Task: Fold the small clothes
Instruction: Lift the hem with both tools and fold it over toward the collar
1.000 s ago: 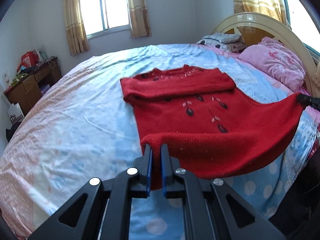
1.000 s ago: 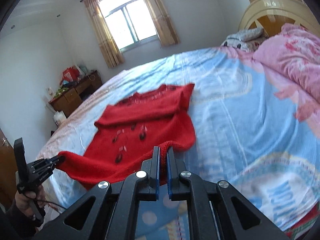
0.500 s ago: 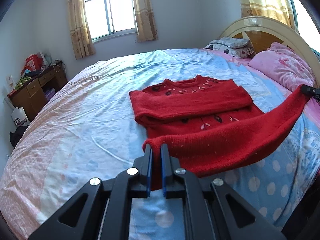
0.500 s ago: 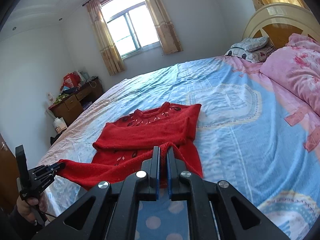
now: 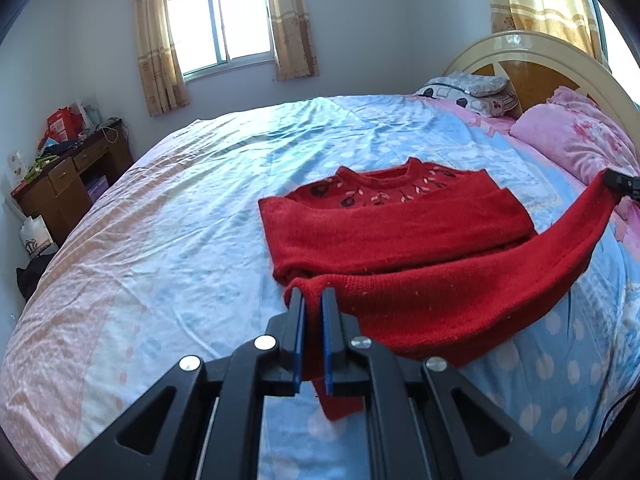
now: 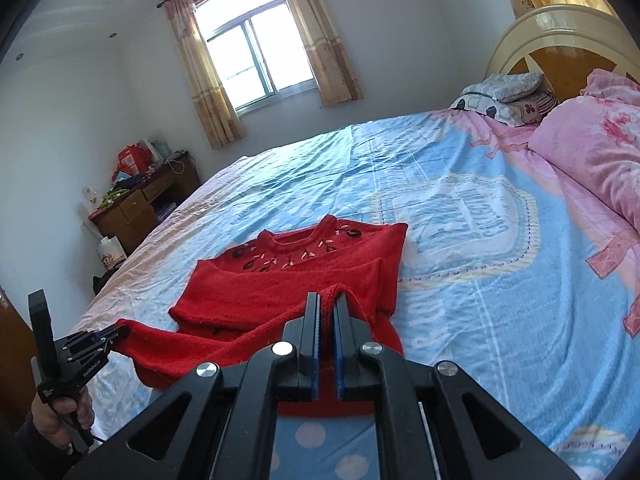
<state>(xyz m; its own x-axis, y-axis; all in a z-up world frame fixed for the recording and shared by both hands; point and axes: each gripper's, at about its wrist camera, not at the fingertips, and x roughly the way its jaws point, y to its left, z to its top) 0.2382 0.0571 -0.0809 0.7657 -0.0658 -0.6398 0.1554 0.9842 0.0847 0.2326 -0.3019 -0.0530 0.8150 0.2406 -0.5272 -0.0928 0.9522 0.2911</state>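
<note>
Both my tongs, left (image 5: 312, 294) and right (image 6: 327, 298), pinch the red sweater's (image 5: 392, 232) lifted hem above the bed (image 5: 180, 216)

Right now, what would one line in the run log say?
stage: folding hem up | left gripper: shut on red sweater hem corner | right gripper: shut on other corner | hem: lifted off bed

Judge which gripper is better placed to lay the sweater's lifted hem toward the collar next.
Neither alone: left gripper and right gripper each pinch one hem corner of the red sweater, stretched between them. Both should probably carry it forward together.
</note>
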